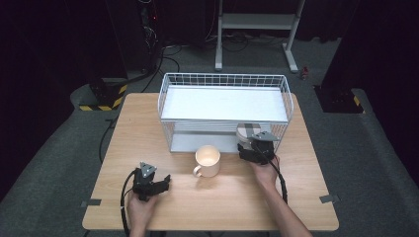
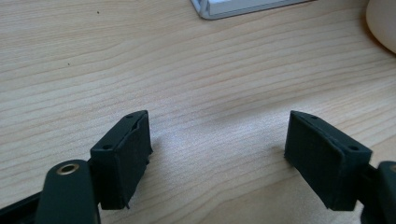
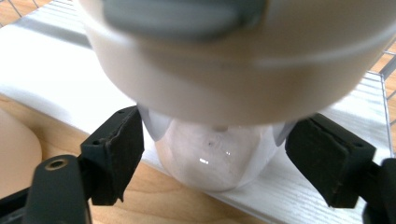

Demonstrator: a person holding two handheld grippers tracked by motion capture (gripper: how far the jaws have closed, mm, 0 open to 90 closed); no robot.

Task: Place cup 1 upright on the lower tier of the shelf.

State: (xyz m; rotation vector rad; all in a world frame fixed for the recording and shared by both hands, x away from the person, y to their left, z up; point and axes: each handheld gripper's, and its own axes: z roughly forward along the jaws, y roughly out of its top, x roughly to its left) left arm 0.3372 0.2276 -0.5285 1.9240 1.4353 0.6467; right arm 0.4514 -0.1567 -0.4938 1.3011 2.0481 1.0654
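Observation:
A round jar (image 1: 247,132) with a cream lid and a pale glassy body (image 3: 212,158) stands at the front right corner of the wire rack's lower shelf (image 3: 46,70). My right gripper (image 1: 245,147) reaches in from the front. Its two black pads (image 3: 116,154) sit against the jar's sides just under the lid, shut on it. My left gripper (image 1: 166,182) rests low over the bare wooden table (image 2: 210,70) at the front left, its jaws wide open (image 2: 217,154) with nothing between them. A cream mug (image 1: 207,160) stands between the two grippers, in front of the rack.
The white wire rack (image 1: 225,79) has two shelves and takes up the far half of the table; its base corner (image 2: 233,7) shows ahead of the left gripper. The mug's side (image 2: 383,23) is to that gripper's far right. Dark floor surrounds the table.

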